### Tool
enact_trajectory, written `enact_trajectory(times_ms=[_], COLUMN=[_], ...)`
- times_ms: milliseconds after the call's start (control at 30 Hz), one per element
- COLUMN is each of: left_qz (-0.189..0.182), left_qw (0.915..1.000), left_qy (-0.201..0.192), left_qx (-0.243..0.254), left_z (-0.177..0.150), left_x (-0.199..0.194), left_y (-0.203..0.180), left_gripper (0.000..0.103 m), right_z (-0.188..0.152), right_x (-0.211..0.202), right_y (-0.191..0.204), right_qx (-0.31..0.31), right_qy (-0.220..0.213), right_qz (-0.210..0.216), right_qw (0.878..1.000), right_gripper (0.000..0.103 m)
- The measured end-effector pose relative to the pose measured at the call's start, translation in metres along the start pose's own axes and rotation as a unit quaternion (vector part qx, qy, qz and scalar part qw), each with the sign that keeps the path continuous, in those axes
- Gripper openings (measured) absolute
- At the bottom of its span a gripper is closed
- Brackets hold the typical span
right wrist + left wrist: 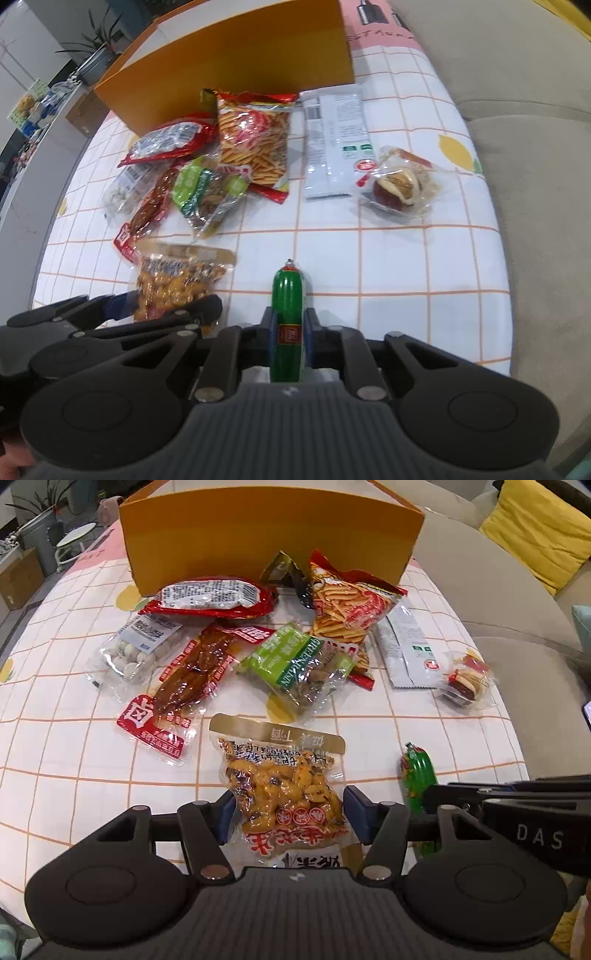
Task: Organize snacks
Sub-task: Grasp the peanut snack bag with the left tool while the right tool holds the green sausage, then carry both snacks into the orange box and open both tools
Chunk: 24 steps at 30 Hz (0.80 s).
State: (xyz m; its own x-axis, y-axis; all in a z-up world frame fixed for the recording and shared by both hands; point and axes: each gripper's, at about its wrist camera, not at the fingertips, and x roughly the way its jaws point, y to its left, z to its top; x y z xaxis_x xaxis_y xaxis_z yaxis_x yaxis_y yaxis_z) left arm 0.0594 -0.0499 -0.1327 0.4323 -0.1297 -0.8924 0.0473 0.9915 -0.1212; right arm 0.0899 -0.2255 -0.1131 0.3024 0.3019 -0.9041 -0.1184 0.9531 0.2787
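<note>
So we've got both hands busy at once here. Our right gripper (pixel 290 334) is clamped tight on the green sausage stick (pixel 287 317), bottom centre of the right wrist view, pads squeezing its sides with the clipped end poking up toward the pile. Gripping it across the narrow body makes sense to us, since it's round and slick and would probably roll otherwise.

Our left gripper (pixel 290 814) sits around the lower half of the yellow peanut pack (pixel 284 790), bottom centre of the left wrist view. The blue pads are right at the pack's edges, but we honestly can't tell if they're pressing yet or just framing it. The pack lies flat, so coming in from both sides looks like the only way to get hold of it.

Everything else is bunched toward the upper middle: a chip bag (pixel 341 605), a red pack (pixel 214 596), a green-labelled pack (pixel 295 661), a long reddish strip pack (pixel 184 686), a white sachet (pixel 404 646) and a small clear-wrapped cake (pixel 467 681) off to the right. Behind them stands the orange box (pixel 273 531), which we'd guess is where it all ends up.

The surface is a white tablecloth (pixel 92 775) with an orange grid and lemon prints. There's a beige sofa (pixel 498 602) with a yellow cushion (pixel 535 528) in the upper right, and a potted plant (pixel 96 48) in the upper left.
</note>
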Motion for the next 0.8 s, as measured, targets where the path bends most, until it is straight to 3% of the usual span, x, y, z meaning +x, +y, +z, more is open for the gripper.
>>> enact_trajectory(times_ms=[167,400,800], left_qz=[-0.029,-0.036,-0.076], left_qw=[0.9995,0.9989,0.9947], left_qy=[0.004,0.005,-0.015], left_qx=[-0.015,-0.031,-0.067], left_z=[0.002,0.003,0.011], left_x=[-0.004,-0.011,-0.029], left_y=[0.011,0.025,0.044], left_gripper=[0.061,0.051,0.044], right_z=[0.000,-0.001,0.000], right_x=[0.005,0.018,0.011], right_y=[0.000,0.008,0.012], right_qx=[-0.005,-0.015,-0.022], right_qy=[0.010,0.026,0.015], right_qz=[0.011,0.025,0.006], right_qw=[1.000,0.999,1.000], right_gripper=[0.017,0.023,0.019])
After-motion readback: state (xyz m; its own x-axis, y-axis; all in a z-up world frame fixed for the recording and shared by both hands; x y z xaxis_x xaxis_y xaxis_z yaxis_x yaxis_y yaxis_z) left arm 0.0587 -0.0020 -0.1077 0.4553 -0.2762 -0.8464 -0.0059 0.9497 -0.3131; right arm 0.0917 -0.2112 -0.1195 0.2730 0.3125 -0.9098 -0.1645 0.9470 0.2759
